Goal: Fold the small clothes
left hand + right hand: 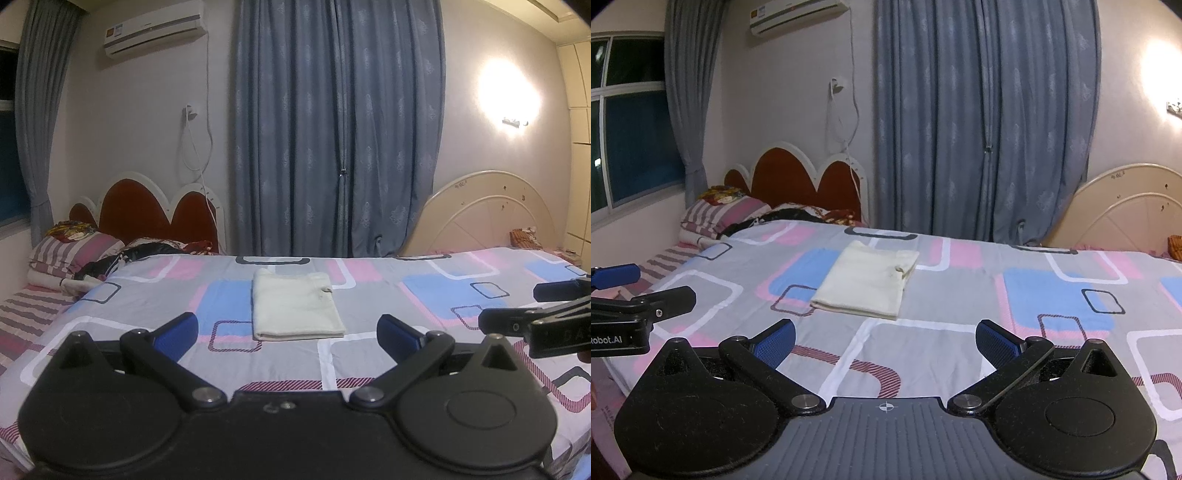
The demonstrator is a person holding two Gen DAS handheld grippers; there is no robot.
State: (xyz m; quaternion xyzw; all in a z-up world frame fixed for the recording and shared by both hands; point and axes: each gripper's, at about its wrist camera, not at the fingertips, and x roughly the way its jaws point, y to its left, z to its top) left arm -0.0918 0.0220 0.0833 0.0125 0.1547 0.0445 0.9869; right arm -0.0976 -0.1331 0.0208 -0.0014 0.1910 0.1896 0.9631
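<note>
**Status: Folded Garment on Bed, Both Grippers Spread and Empty**

1. Garment. A cream folded garment lies flat on the bed sheet, at the centre of the left wrist view. In the right wrist view it sits slightly left of centre. It forms a neat rectangle with stacked layers visible along its near edge. Nothing touches it.

2. Left gripper. Its blue-padded fingers stand wide apart in the lower part of its own frame, holding nothing. The garment lies beyond the fingertips, between them in the picture. The same gripper appears at the left edge of the right wrist view, also spread.

3. Right gripper. Its fingers stand wide apart and empty, short of the garment. It appears at the right edge of the left wrist view, spread.

4. Surroundings. The sheet carries a pattern of grey, pink and blue rectangles. A red headboard with striped pillows occupies the middle left. Blue curtains hang behind the bed, and an air conditioner is mounted at upper left.
</note>
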